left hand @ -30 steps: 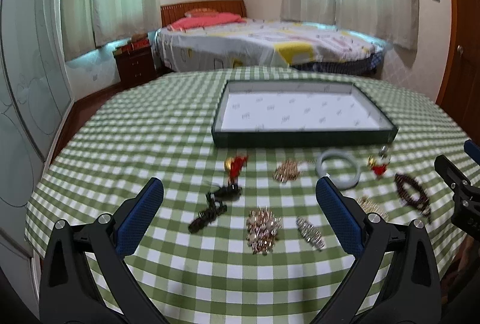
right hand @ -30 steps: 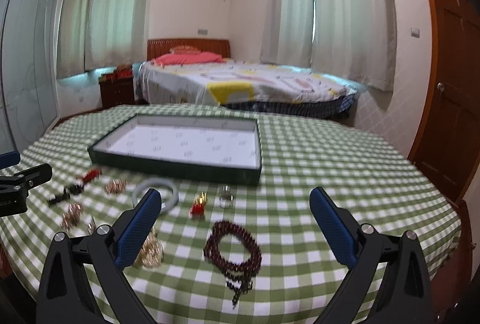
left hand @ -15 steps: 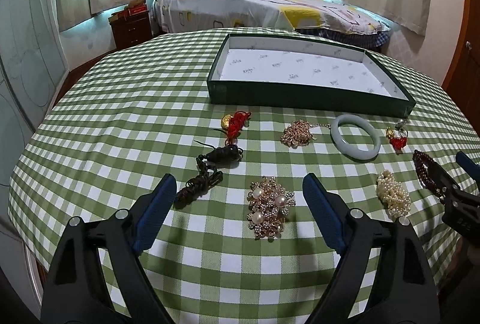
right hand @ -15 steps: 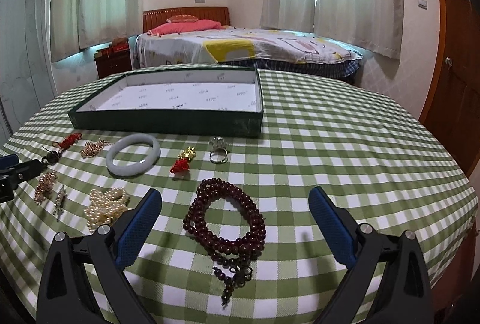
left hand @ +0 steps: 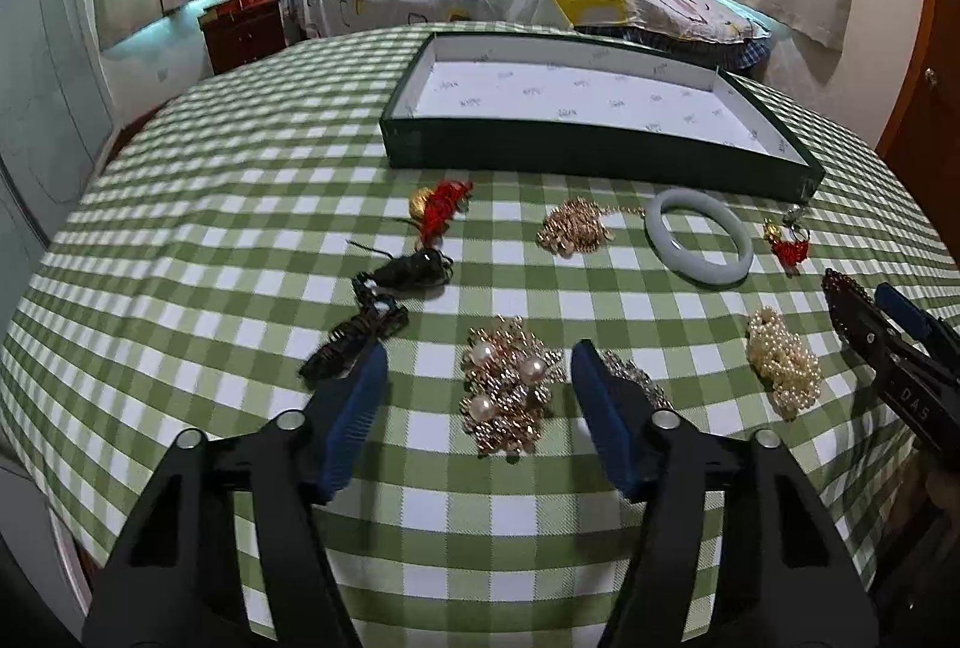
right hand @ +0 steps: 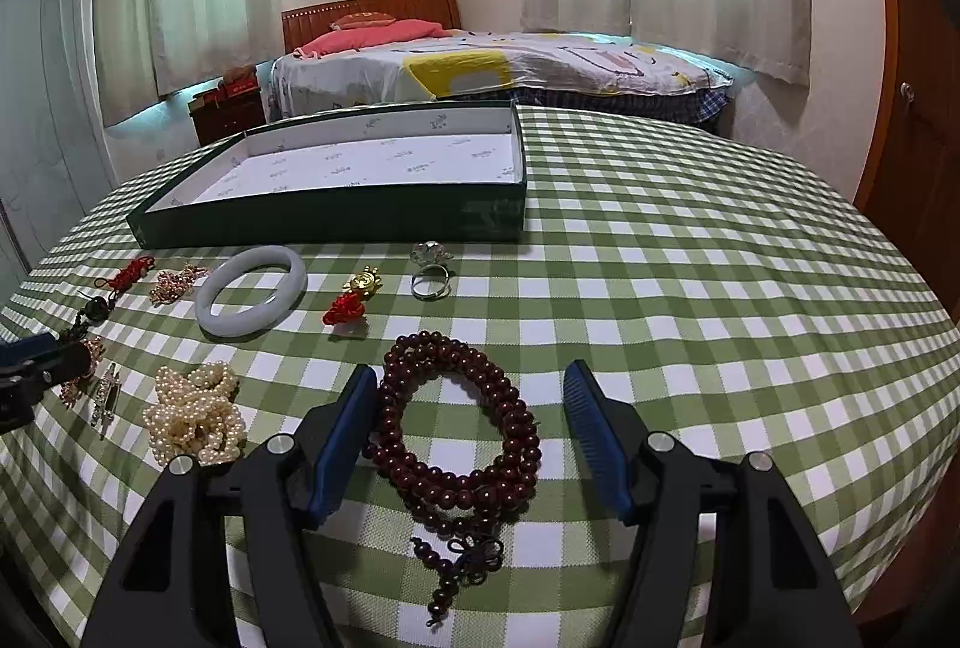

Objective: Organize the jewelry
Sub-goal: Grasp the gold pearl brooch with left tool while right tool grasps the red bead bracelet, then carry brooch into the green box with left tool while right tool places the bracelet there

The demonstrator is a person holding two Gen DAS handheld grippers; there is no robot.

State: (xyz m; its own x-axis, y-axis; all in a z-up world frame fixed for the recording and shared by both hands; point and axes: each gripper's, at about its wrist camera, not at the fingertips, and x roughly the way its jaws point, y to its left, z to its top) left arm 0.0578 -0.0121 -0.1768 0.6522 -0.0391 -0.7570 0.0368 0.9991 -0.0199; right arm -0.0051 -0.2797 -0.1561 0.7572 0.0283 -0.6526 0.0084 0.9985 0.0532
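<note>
Now left gripper (left hand: 474, 363) jaws closing around pearl brooch (left hand: 509, 391), right gripper (right hand: 471, 384) closing around lengthwise bead bracelet (right hand: 459, 438)

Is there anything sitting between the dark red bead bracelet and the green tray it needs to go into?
Yes. The gold and red charm and the silver ring lie on the cloth between the bead bracelet and the tray; lifting clears them.

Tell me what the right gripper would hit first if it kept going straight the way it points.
Most likely the dark red bead bracelet, which lies on the checked tablecloth between the closing jaws of the right gripper; the pads do not press it yet. Depth is hard to judge.
</note>
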